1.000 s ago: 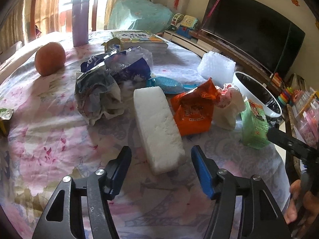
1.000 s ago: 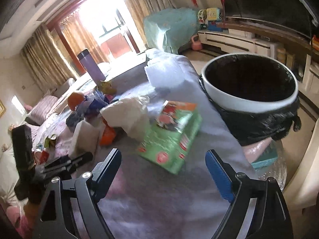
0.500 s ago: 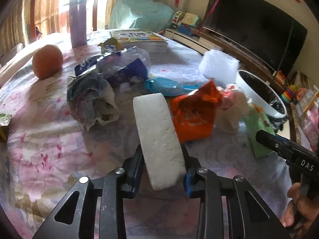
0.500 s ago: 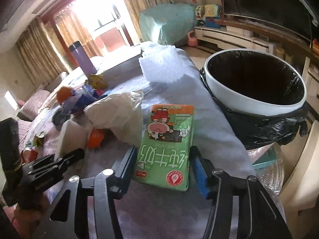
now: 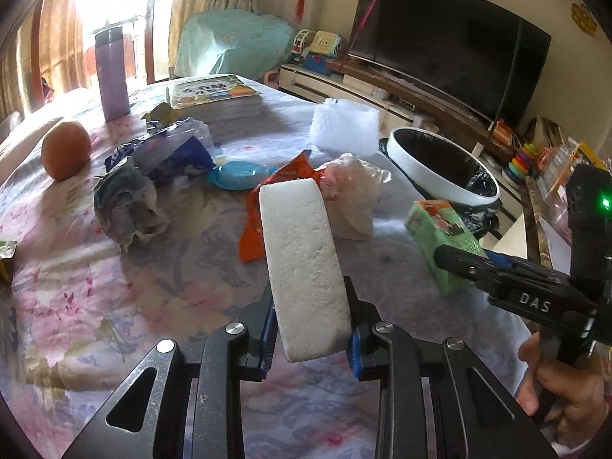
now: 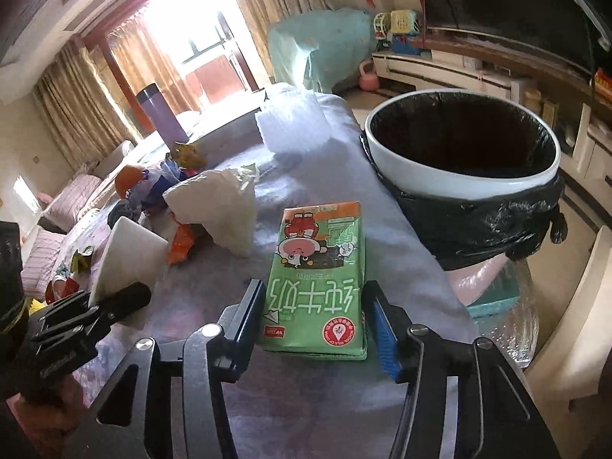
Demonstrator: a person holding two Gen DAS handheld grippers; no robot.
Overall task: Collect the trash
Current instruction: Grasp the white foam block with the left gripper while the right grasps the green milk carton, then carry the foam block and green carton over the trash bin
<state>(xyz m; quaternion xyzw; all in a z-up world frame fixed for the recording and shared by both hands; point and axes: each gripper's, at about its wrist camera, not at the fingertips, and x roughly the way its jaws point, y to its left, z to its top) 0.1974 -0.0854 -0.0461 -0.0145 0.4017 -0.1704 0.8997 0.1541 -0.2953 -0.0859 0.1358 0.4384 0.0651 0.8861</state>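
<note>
My left gripper [image 5: 310, 317] is shut on a white foam block [image 5: 302, 260] and holds it tilted up off the table; the block also shows in the right wrist view [image 6: 128, 256]. My right gripper [image 6: 313, 317] is shut on a green milk carton [image 6: 317, 279], which also shows in the left wrist view [image 5: 440, 241]. The white bin [image 6: 463, 183] with a black liner stands just past the table's right edge, also in the left wrist view [image 5: 443, 168]. An orange wrapper [image 5: 267, 214], a crumpled white bag [image 5: 352, 199], a grey paper wad [image 5: 130, 206] and a blue wrapper [image 5: 172, 157] lie on the table.
An orange fruit [image 5: 65, 149], a purple flask [image 5: 111, 76], a stack of books [image 5: 214, 95], a blue plastic piece [image 5: 239, 176] and white bubble wrap [image 5: 344, 126] sit on the flowered tablecloth [image 5: 76, 287]. A TV [image 5: 451, 38] stands behind the bin.
Both grippers closed from wide open: the left onto the foam block and lifted it, the right onto the milk carton, moving closer to the bin.
</note>
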